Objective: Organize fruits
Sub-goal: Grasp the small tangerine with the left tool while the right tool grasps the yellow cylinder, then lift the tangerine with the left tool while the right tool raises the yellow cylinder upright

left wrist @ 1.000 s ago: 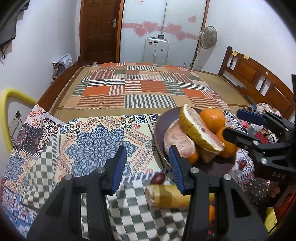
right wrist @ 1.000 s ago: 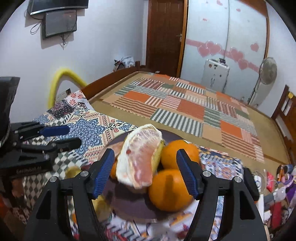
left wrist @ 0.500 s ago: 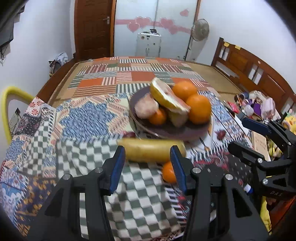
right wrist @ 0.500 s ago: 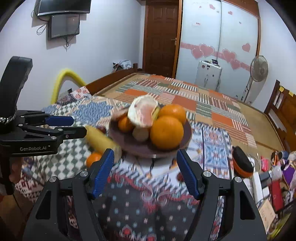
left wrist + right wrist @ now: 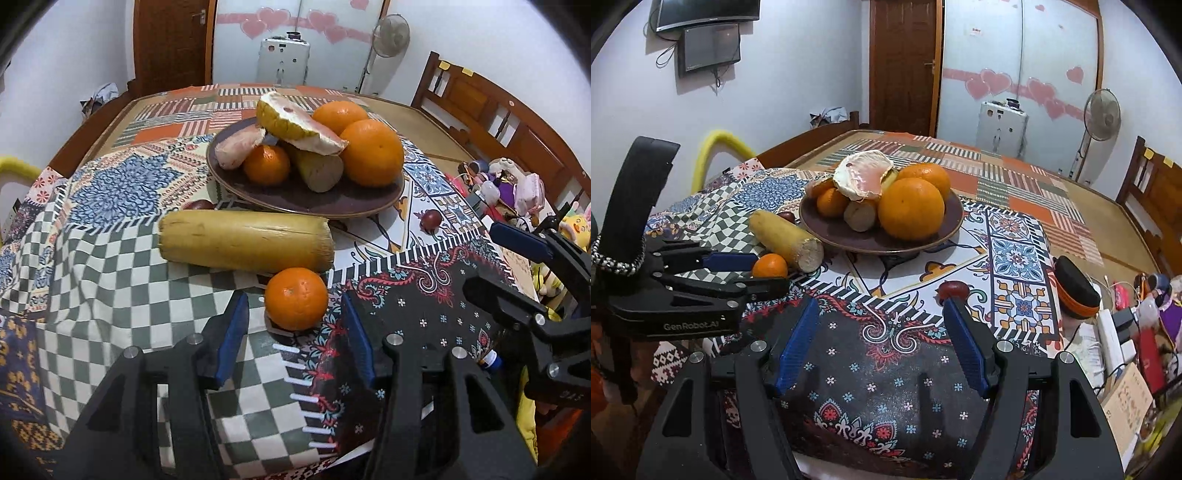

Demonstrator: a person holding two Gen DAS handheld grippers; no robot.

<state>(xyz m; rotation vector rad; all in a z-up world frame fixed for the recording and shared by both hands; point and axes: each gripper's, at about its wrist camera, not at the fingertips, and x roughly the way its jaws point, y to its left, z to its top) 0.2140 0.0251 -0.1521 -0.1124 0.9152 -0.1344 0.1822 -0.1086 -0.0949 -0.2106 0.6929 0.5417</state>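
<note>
A dark plate (image 5: pixel 369 206) (image 5: pixel 955 212) on the patchwork cloth holds two big oranges (image 5: pixel 371 151) (image 5: pixel 910 208), a small orange (image 5: pixel 266 164), and pomelo pieces (image 5: pixel 295 123) (image 5: pixel 862 177). A yellow cut fruit log (image 5: pixel 243 240) (image 5: pixel 785 236) lies in front of the plate. A small orange (image 5: pixel 295 297) (image 5: pixel 770 266) sits on the cloth just ahead of my open left gripper (image 5: pixel 293 332) (image 5: pixel 753 271), partly between its tips. My right gripper (image 5: pixel 879 332) (image 5: pixel 495 254) is open and empty, with a small dark red fruit (image 5: pixel 955 288) (image 5: pixel 430 220) by its right fingertip.
Another dark red fruit (image 5: pixel 199 204) lies left of the plate. A black and orange case (image 5: pixel 1075 291) and cluttered toys and boxes (image 5: pixel 517 184) sit right of the table. A bed with a striped mat (image 5: pixel 1015 177) lies behind.
Both grippers have pulled back from the plate toward the near table edge. The small orange now sits close in front of the left gripper's tips. Both stay open.
</note>
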